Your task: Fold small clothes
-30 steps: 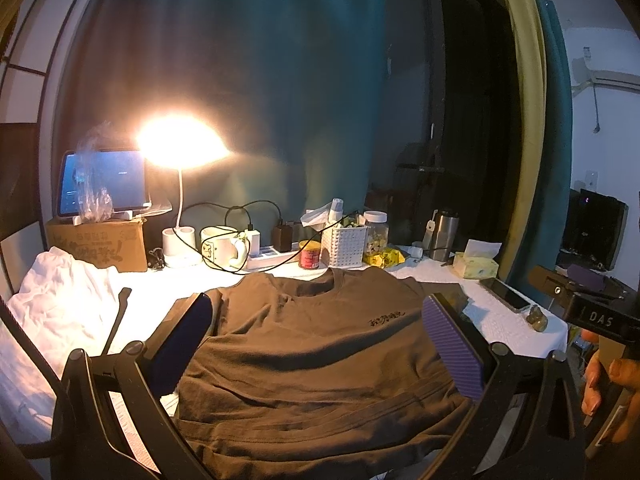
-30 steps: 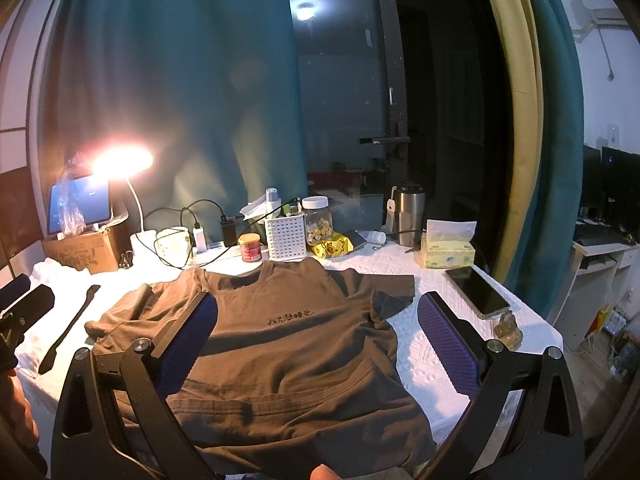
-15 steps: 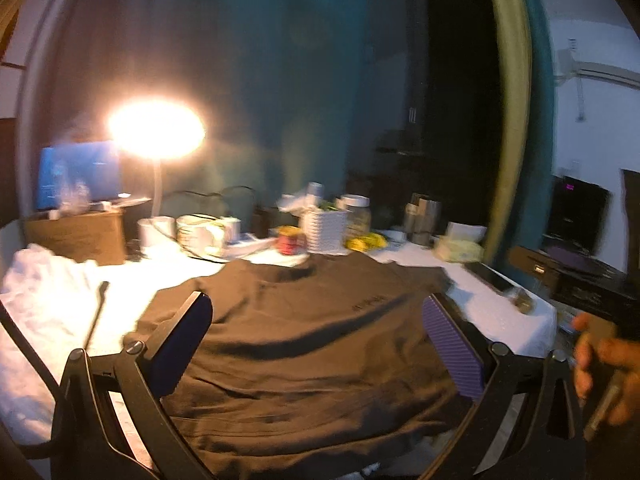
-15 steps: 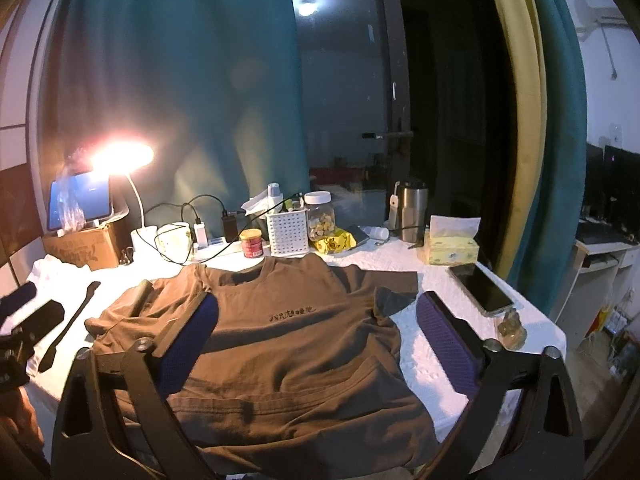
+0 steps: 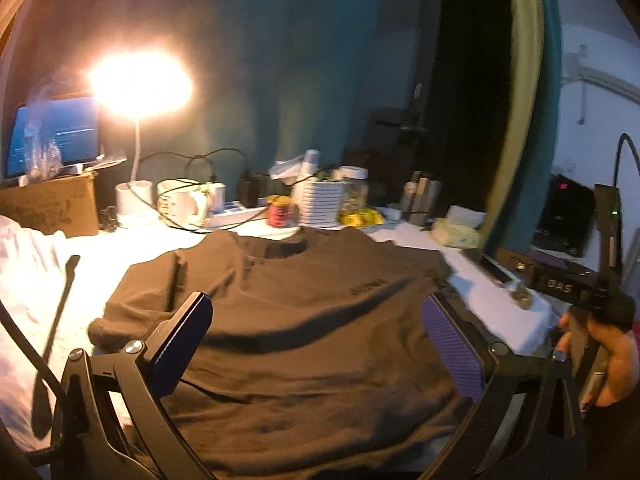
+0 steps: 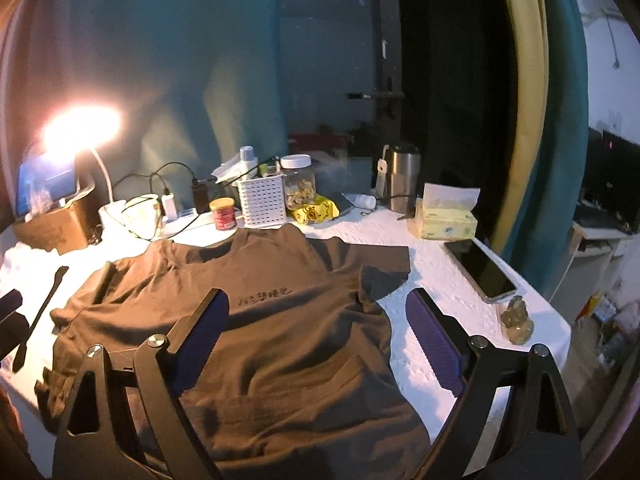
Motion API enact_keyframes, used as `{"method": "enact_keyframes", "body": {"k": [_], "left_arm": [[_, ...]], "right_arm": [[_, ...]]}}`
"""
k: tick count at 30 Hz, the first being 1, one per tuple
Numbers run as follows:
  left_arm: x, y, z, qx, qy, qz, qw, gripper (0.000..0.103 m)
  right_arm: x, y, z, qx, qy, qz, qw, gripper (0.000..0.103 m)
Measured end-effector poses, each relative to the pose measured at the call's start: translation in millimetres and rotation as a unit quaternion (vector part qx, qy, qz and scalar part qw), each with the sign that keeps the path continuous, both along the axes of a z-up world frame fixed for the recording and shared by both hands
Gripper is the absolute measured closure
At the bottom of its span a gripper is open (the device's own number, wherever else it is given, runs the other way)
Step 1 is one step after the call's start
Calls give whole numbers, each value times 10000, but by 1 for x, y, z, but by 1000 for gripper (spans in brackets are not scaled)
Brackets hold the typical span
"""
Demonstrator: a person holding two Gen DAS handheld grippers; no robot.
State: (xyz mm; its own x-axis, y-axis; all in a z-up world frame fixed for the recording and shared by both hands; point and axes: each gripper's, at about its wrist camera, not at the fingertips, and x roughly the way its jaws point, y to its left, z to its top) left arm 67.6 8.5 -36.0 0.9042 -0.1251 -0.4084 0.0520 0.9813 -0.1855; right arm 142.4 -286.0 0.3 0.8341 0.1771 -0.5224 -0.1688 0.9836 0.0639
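Left gripper (image 5: 316, 340): black two-finger claw with purple ribbed pads, jaws standing wide apart, nothing clamped; it hangs above the near part of the dark brown short-sleeved cotton T-shirt (image 5: 304, 344). Left wrist view is motion-blurred.

Right gripper (image 6: 318, 334): same build, jaws wide but closing at this moment; nothing pressed between the pads. Below it lie the T-shirt's (image 6: 256, 332) right side and the bare white textured tablecloth (image 6: 440, 272).

T-shirt lies spread flat, front up, collar toward the far clutter, small dark lettering on the chest, hem at the near table edge. One sleeve spread toward the black smartphone (image 6: 480, 270), not touching it.

Behind the collar: red tin can (image 6: 224, 213), white perforated plastic basket (image 6: 262, 202), clear jar with white lid (image 6: 298, 184), steel tumbler (image 6: 400, 178), yellow tissue box (image 6: 446, 220). Lit white desk lamp (image 6: 80, 128) at far left.

A person's hand (image 5: 608, 360) grips the right tool's handle at the left wrist view's right edge.
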Motion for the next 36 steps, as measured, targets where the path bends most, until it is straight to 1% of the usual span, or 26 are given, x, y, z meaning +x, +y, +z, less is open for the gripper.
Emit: {"method": "enact_keyframes", "body": {"k": [2, 3, 5, 8, 10, 13, 15, 16, 17, 18, 19, 20, 21, 22, 24, 25, 27, 28, 29, 30, 31, 32, 34, 36], "left_arm": [[13, 3, -1, 124, 120, 334, 9993, 0], [22, 7, -1, 80, 248, 443, 9987, 0], [35, 16, -2, -75, 404, 470, 9980, 0], [49, 26, 1, -155, 451, 501, 9976, 0], [59, 29, 4, -180, 505, 346, 9980, 0], [72, 31, 4, -339, 637, 39, 9974, 0], [80, 35, 3, -573, 543, -239, 9966, 0], [82, 38, 1, -676, 504, -306, 9960, 0], [87, 43, -3, -716, 473, -210, 9961, 0], [91, 45, -4, -689, 488, -91, 9964, 0], [99, 47, -7, -546, 569, 162, 9968, 0], [107, 47, -11, -292, 691, 424, 9963, 0], [112, 48, -13, -124, 757, 556, 9955, 0], [121, 46, -17, 192, 858, 770, 9931, 0], [134, 49, -24, 401, 951, 943, 9902, 0], [142, 51, -27, 380, 1012, 986, 9892, 0], [152, 59, -32, 214, 1074, 946, 9895, 0], [161, 62, -37, 96, 1235, 880, 9884, 0], [168, 63, -41, 79, 1369, 818, 9872, 0], [176, 63, -45, 177, 1485, 805, 9855, 0], [182, 60, -47, 323, 1527, 854, 9840, 0], [187, 60, -48, 368, 1541, 913, 9831, 0], [196, 62, -49, 183, 1601, 883, 9830, 0], [204, 62, -50, 119, 1741, 884, 9807, 0]], "right_arm": [[14, -2, -5, -20, 157, -32, 9999, 11], [22, -4, -8, -73, 195, -80, 9998, 11], [33, -7, -12, -138, 317, -92, 9994, 11], [60, -10, -22, -310, 673, -49, 9972, 11], [77, -14, -28, -465, 770, -223, 9957, 11], [104, -25, -37, -506, 963, -511, 9928, 11], [126, -32, -44, -535, 1183, -777, 9885, 11], [134, -35, -46, -549, 1268, -809, 9871, 11], [143, -38, -50, -525, 1336, -782, 9866, 11], [149, -40, -52, -470, 1343, -723, 9872, 11], [156, -42, -53, -404, 1335, -653, 9881, 11], [161, -44, -54, -399, 1315, -643, 9884, 11], [168, -46, -55, -467, 1257, -658, 9888, 11], [173, -48, -56, -528, 1210, -655, 9891, 11], [186, -52, -60, -678, 1133, -734, 9885, 11], [192, -55, -62, -721, 1136, -779, 9878, 11], [205, -61, -68, -758, 1201, -824, 9864, 11], [213, -64, -73, -751, 1257, -843, 9856, 11], [220, -68, -77, -720, 1318, -855, 9850, 11], [227, -71, -82, -685, 1383, -854, 9843, 11], [232, -74, -86, -673, 1434, -869, 9835, 11], [240, -77, -92, -670, 1518, -932, 9817, 11], [252, -82, -102, -554, 1665, -975, 9797, 11], [265, -89, -115, -424, 1877, -1026, 9759, 11]]}}
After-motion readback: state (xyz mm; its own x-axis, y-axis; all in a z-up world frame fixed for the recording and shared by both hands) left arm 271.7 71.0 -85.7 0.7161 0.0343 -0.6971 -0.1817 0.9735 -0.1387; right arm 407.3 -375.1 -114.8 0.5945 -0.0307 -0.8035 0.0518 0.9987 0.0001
